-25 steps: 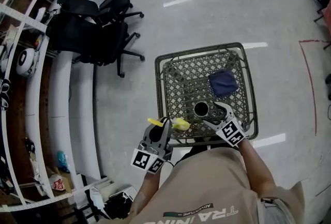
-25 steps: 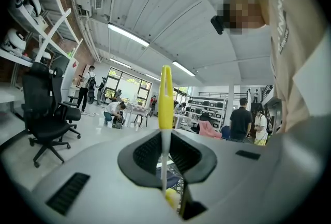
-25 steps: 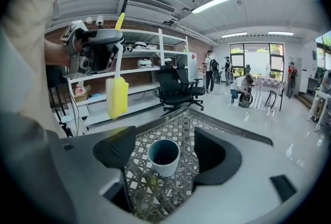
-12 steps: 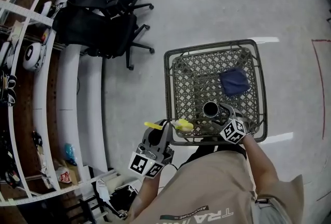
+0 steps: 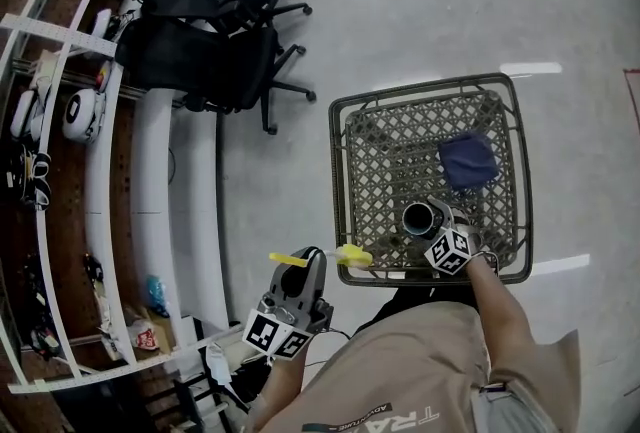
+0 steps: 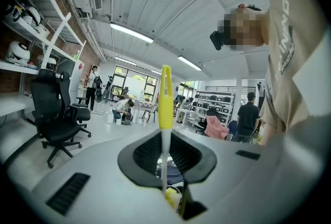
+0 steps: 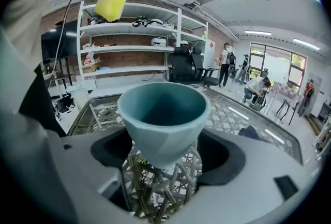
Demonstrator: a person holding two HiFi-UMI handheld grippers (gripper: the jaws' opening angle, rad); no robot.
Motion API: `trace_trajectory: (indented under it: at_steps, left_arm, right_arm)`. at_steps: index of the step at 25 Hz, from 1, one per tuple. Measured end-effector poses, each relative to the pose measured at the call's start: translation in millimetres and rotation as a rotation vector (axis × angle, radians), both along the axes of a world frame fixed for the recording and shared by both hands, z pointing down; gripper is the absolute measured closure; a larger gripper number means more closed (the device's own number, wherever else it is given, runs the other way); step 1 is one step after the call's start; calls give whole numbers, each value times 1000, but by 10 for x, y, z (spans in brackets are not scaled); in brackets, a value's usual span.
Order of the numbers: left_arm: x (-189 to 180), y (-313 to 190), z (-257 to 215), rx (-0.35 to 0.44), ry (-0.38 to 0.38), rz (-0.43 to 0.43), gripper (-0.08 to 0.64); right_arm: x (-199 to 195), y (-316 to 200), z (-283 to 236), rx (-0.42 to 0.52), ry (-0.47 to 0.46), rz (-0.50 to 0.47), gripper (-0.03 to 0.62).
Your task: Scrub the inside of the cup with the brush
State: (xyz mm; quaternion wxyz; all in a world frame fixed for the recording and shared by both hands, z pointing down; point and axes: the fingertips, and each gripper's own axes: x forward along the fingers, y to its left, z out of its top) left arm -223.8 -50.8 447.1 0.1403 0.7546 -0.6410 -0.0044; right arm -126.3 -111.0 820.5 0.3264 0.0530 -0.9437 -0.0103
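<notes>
Cup (image 5: 418, 218), lowered onto lattice table (image 5: 345, 171), stands between right gripper (image 5: 437, 221) jaws, just opened wide; cloth (image 5: 468, 161) beyond it; left gripper (image 5: 312, 257) pinches brush (image 5: 350, 256) at table's corner.

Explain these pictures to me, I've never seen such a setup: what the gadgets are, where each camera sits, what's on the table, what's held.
No robot here: a person holds a two-jaw gripper in each hand. The head view is from a camera on the person's head, looking down; each gripper view is from a camera riding on that gripper, looking along its jaws. On the wire-mesh table are a dark blue cloth and a teal cup. The left gripper is shut on a yellow brush. On the right gripper, the jaws have just been opening; the cup stands between them on the mesh, apparently let go.
</notes>
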Motion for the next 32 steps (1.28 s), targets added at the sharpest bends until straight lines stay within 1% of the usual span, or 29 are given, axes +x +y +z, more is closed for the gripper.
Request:
trace_trajectory:
  at_steps: [7, 10, 14, 18, 23, 28, 32]
  left_arm:
    - [-83, 113, 112, -48, -25, -30, 515]
    - [-107, 139, 166, -56, -29, -38, 515]
    - [-124, 113, 190, -42, -29, -40, 515]
    - [-99, 87, 64, 0, -19, -11, 515]
    - [-67, 65, -74, 75, 15, 39, 515]
    - [50, -32, -194, 163, 40, 131, 515]
    - [185, -164, -411, 253, 50, 234, 515]
  right_arm:
    - [-253, 8, 144, 36, -36, -23, 201]
    - [-302, -12, 174, 46, -40, -34, 201]
    - [-275, -63, 240, 1, -18, -22, 202]
    - [-261, -52, 120, -41, 36, -49, 202]
    - [-236, 52, -344, -36, 16, -75, 202]
    - [-163, 151, -970, -58, -6, -88, 202]
    - [-100, 138, -1421, -8, 13, -90, 202]
